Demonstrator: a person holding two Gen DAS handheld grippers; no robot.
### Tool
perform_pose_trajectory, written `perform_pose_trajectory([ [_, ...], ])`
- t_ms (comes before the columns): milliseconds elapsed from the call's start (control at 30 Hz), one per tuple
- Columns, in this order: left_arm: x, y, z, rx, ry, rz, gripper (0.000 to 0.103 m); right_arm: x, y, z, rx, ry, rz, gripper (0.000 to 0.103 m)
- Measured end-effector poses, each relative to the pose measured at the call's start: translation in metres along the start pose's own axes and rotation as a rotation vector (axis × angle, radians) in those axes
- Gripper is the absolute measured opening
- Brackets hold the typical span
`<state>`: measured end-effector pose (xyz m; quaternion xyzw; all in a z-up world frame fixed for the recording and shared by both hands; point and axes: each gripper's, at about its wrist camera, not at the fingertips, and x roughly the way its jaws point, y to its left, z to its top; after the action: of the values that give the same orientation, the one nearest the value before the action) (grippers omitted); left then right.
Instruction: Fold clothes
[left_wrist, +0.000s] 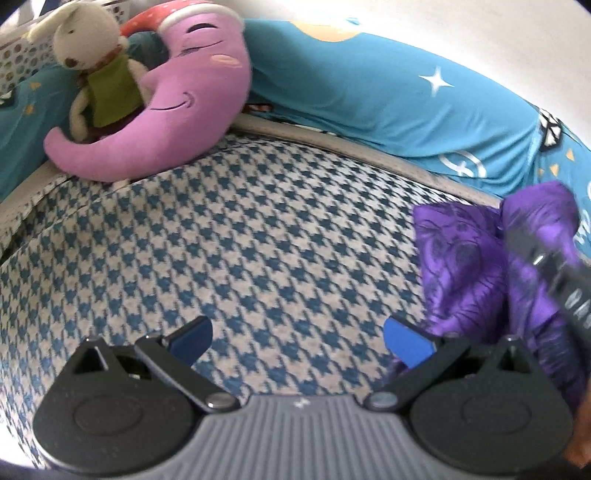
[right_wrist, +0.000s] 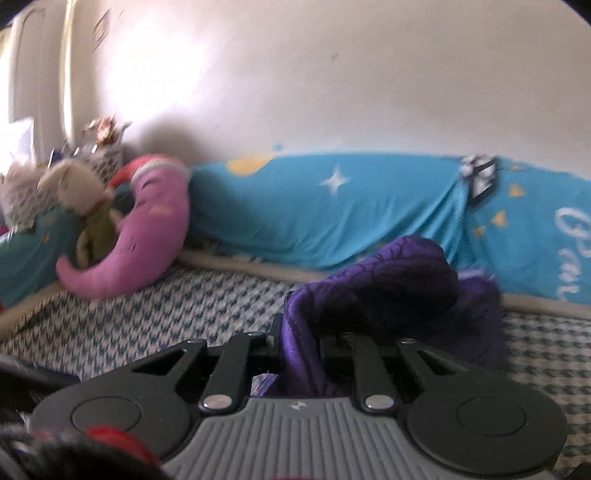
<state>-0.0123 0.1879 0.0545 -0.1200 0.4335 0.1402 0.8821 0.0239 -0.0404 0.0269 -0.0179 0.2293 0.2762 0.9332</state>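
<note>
A shiny purple patterned garment (left_wrist: 476, 266) hangs bunched at the right of the left wrist view, above the blue-and-white houndstooth bed cover (left_wrist: 240, 236). My left gripper (left_wrist: 297, 338) is open, its blue pads wide apart over bare cover; the cloth brushes past its right pad. The dark body of the other gripper crosses the cloth at the far right. In the right wrist view my right gripper (right_wrist: 301, 341) is shut on the purple garment (right_wrist: 388, 291), which bulges up in front of the jaws and hides the fingertips.
A pink moon-shaped cushion (left_wrist: 177, 107) with a plush rabbit (left_wrist: 96, 70) leans at the back left. A long teal star-print bolster (left_wrist: 388, 99) runs along the white wall (right_wrist: 295, 74). A person's hand shows at the lower right edge of the left wrist view.
</note>
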Motion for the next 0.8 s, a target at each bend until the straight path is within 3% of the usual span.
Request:
perform_pose_trajectory([
  [133, 0.002, 0.009, 0.003, -0.019, 0.005, 0.013, 0.103, 0.018, 0.002, -0.014, -0.002, 0.061, 0.063, 0.034],
  [300, 0.000, 0.013, 0.006, -0.033, 0.001, 0.018, 0.103, 0.017, 0.005, -0.019, -0.021, 0.053, 0.099, 0.050],
  [567, -0.006, 0.013, 0.014, -0.063, -0.019, -0.021, 0.103, -0.009, 0.000, -0.010, -0.030, 0.005, 0.100, 0.058],
  [800, -0.017, -0.001, 0.024, -0.054, -0.088, -0.145, 0.103, -0.034, -0.016, -0.011, -0.026, 0.049, 0.086, 0.064],
])
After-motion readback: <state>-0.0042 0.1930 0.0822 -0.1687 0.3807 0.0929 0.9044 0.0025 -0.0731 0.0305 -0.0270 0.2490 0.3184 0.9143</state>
